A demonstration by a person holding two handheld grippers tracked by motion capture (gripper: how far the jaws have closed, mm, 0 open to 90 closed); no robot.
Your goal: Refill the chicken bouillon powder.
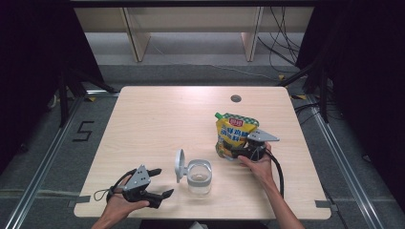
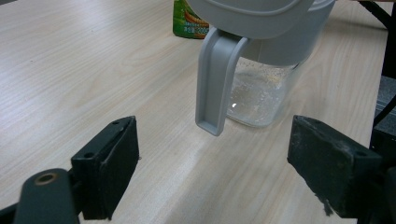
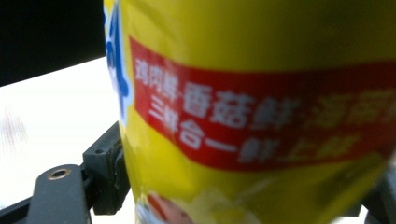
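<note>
A yellow snack pouch (image 1: 233, 132) with a green cap and a red band (image 3: 261, 116) stands right of the table's middle. My right gripper (image 1: 234, 151) reaches around its lower part, jaws wide, with the pouch between them. The left pad (image 3: 109, 172) sits at the pouch's edge, and I see no squeeze. A clear jar (image 1: 199, 177) with its grey hinged lid (image 1: 179, 164) swung up stands near the front. My left gripper (image 1: 164, 181) rests open just left of it. Its jaws face the jar (image 2: 261, 93) and the lid's hanging grey latch (image 2: 217, 84), with nothing between them.
The light wooden table (image 1: 157, 119) has a round cable hole (image 1: 235, 98) near its far edge. Dark curtains flank the table, with a wooden frame and loose cables on the floor behind it. The pouch's green base (image 2: 187, 23) stands beyond the jar.
</note>
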